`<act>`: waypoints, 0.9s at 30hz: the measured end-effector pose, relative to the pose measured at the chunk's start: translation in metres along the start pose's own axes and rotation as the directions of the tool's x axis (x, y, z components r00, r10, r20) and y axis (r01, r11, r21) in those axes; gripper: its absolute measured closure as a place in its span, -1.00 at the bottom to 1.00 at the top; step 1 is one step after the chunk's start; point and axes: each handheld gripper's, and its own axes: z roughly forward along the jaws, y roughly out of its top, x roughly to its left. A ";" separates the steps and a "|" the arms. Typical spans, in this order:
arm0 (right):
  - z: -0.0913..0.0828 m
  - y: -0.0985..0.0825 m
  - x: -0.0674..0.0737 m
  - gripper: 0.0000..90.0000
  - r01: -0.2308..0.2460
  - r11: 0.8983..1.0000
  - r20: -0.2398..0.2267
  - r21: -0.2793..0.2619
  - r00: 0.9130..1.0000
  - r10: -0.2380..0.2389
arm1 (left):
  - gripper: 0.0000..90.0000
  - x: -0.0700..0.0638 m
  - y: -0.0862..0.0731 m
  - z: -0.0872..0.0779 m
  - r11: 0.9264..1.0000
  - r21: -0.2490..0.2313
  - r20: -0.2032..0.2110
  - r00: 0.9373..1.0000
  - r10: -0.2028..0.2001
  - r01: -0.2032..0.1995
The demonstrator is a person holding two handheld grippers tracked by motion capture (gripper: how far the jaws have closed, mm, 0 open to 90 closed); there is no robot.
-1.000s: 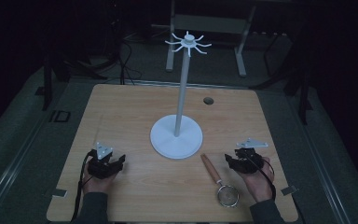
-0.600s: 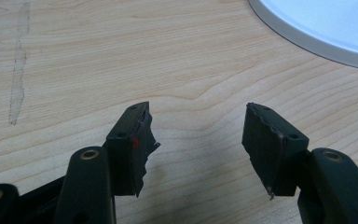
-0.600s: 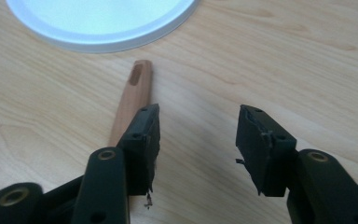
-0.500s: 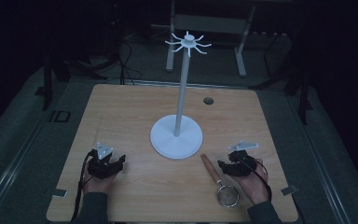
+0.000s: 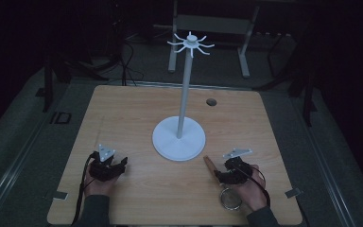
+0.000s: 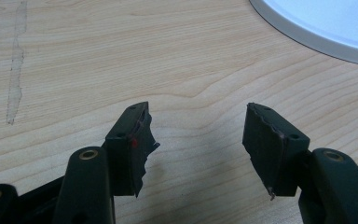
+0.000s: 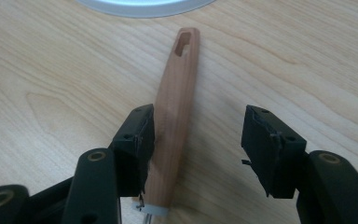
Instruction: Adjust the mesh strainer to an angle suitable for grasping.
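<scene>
Pale wood grain covers the table [image 5: 137, 118], where a white stand [image 5: 179, 138] with a round base, a tall pole and a crown of hooks rises at the centre. Just in front and to the right of the base lies a utensil with a wooden handle [image 7: 175, 112] and a wire loop [image 5: 230, 198] at the near end; it looks like a small whisk or strainer, though which is unclear.

Over the last second the right gripper [image 5: 229, 176] has moved in from further right and now sits over the handle. In the right gripper view its jaws are spread, with the handle lying between them close against one jaw, its hanging hole pointing toward the base. Nothing is clamped yet.

The left gripper [image 5: 109, 169] has stayed in place near the front left, jaws spread over bare wood, holding nothing.

The shift suggests a grasp is about to begin, probably so the utensil can be hung from a hook.
</scene>
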 end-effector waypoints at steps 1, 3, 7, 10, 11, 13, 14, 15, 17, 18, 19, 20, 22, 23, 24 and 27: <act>0.000 0.000 0.001 0.04 0.005 1.000 -0.005 0.007 1.000 -0.005 | -0.07 0.000 0.000 0.000 1.000 0.000 -0.001 1.000 0.001 -0.001; 0.002 0.000 0.002 0.08 0.013 1.000 -0.022 0.017 1.000 -0.013 | -0.07 0.000 0.000 0.000 1.000 -0.001 0.000 1.000 0.001 -0.001; 0.006 -0.001 0.006 0.17 0.037 0.998 -0.037 0.055 0.999 -0.035 | -0.07 0.000 0.000 0.000 1.000 -0.002 -0.002 1.000 0.002 -0.002; 0.009 -0.001 0.007 0.28 0.049 0.996 -0.049 0.077 0.998 -0.045 | -0.07 0.000 0.000 0.000 1.000 -0.002 -0.003 1.000 0.002 -0.002; 0.010 -0.001 0.006 0.32 0.051 0.995 -0.045 0.081 0.998 -0.047 | -0.07 0.000 0.000 0.000 1.000 -0.002 -0.003 1.000 0.002 -0.002; 0.010 0.001 0.005 0.37 0.051 0.995 -0.034 0.087 0.998 -0.049 | -0.07 0.000 0.000 0.000 1.000 -0.002 -0.003 1.000 0.002 -0.002; 0.010 0.002 0.003 0.39 0.051 0.995 -0.032 0.089 0.998 -0.048 | -0.07 0.000 0.000 0.000 1.000 -0.001 -0.003 1.000 0.003 -0.003; 0.009 0.002 0.002 0.41 0.050 0.994 -0.029 0.092 0.998 -0.048 | -0.07 0.000 0.000 0.000 1.000 -0.001 -0.003 1.000 0.003 -0.003; 0.010 0.004 -0.002 0.46 0.047 0.994 -0.018 0.095 0.999 -0.046 | -0.07 -0.001 0.000 0.000 1.000 -0.003 -0.003 1.000 0.001 -0.001; 0.010 0.005 -0.004 0.48 0.045 0.994 -0.015 0.097 0.999 -0.044 | -0.07 -0.001 0.000 0.000 1.000 -0.004 -0.004 1.000 0.002 -0.002; 0.010 0.007 -0.006 0.49 0.041 0.994 -0.011 0.101 0.999 -0.040 | -0.07 -0.001 0.000 0.000 1.000 -0.004 -0.004 1.000 0.002 -0.002; 0.011 0.008 -0.009 0.50 0.038 0.994 -0.008 0.104 0.999 -0.038 | -0.07 -0.001 0.000 0.000 1.000 -0.003 -0.004 1.000 0.002 -0.002; 0.013 0.011 -0.014 0.50 0.036 0.993 -0.008 0.114 0.999 -0.035 | -0.08 -0.001 0.000 0.000 1.000 -0.003 -0.005 1.000 0.002 -0.002; 0.013 0.013 -0.015 0.50 0.036 0.992 -0.008 0.123 0.999 -0.036 | -0.08 -0.001 0.000 0.000 1.000 -0.003 -0.004 1.000 0.002 -0.002; 0.013 0.014 -0.017 0.48 0.040 0.990 -0.011 0.134 0.999 -0.039 | -0.08 -0.001 0.000 0.000 1.000 -0.002 -0.004 1.000 0.002 -0.002; 0.013 0.017 -0.018 0.42 0.066 0.983 -0.024 0.172 0.998 -0.063 | -0.08 -0.001 0.000 0.000 1.000 -0.003 -0.004 1.000 0.002 -0.002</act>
